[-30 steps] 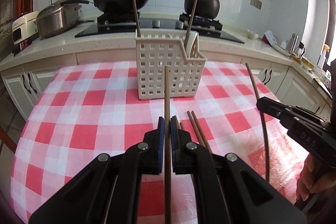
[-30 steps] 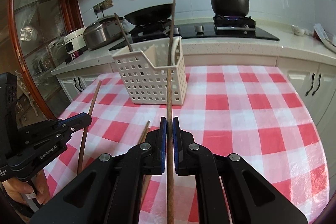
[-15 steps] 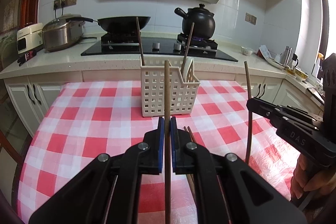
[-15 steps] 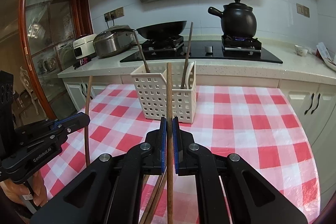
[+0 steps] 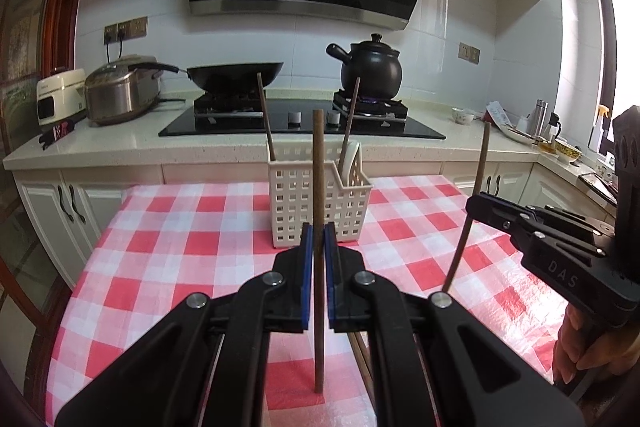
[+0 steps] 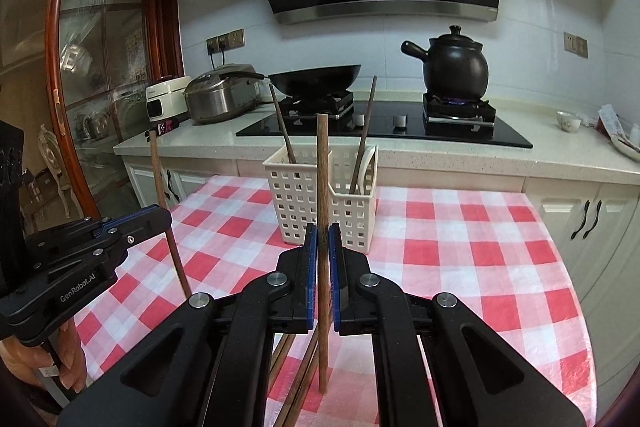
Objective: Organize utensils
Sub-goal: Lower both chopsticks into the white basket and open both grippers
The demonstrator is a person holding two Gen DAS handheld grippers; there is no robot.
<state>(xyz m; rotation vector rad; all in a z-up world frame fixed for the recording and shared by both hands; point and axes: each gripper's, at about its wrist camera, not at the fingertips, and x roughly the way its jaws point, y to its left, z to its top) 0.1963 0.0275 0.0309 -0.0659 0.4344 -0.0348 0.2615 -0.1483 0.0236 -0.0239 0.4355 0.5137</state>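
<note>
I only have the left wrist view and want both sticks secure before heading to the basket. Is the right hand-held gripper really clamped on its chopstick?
Observer: Yes. The right wrist view shows the right hand-held gripper shut on the held chopstick, which stands upright between its jaws.
Operator: Is anything lying on the table beneath it?
Observer: At least two loose chopsticks lie on the checked tablecloth under that gripper.
Operator: How is the basket filled?
Observer: The white basket has a divider. Its left side holds a lone chopstick. Its right side holds a second chopstick and a white spoon.
</note>
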